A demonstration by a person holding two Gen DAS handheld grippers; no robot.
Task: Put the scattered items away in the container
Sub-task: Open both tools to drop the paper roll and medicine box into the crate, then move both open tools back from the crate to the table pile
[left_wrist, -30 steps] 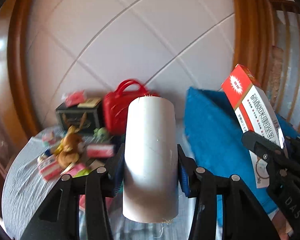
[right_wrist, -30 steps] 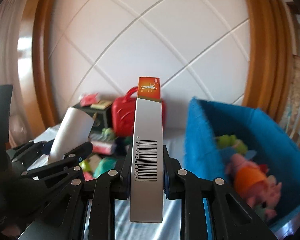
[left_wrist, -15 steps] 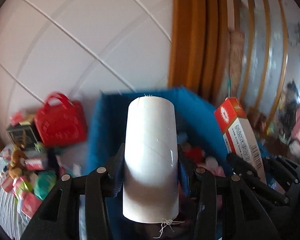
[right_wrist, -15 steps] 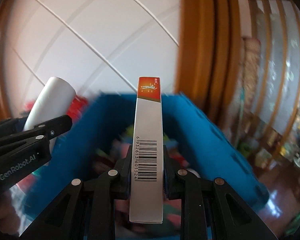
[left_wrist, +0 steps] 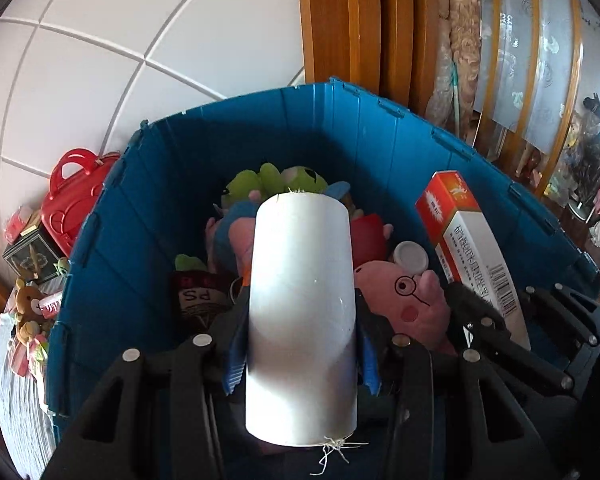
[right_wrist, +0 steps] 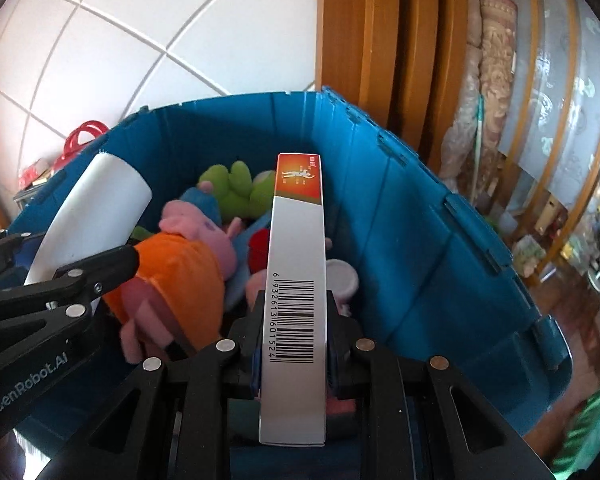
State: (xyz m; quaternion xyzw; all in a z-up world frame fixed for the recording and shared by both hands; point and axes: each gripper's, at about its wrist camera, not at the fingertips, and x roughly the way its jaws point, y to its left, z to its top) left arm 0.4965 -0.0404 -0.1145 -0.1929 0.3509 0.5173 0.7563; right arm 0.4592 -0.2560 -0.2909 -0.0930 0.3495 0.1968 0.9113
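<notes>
My left gripper (left_wrist: 300,344) is shut on a white cylindrical roll (left_wrist: 302,312) and holds it above the open blue bin (left_wrist: 340,120). Beside it, on its right, my right gripper (right_wrist: 294,344) is shut on a long white box with a red-orange end and a barcode (right_wrist: 296,280), also over the blue bin (right_wrist: 440,248). The same box (left_wrist: 468,240) shows at the right of the left wrist view, and the roll (right_wrist: 96,212) at the left of the right wrist view. Inside the bin lie pink pig plush toys (left_wrist: 404,296), a green plush (right_wrist: 236,188) and a white lid (left_wrist: 411,257).
Left of the bin on the striped tablecloth (left_wrist: 16,400) lie scattered items: a red toy case (left_wrist: 76,196), a dark box (left_wrist: 30,254), a brown plush (left_wrist: 28,304) and small packets. White tiled wall and a wooden frame (left_wrist: 360,20) stand behind.
Both grippers swung right from the scattered pile and lowered over the blue bin, each keeping its object. The bin's inside now fills both views.
</notes>
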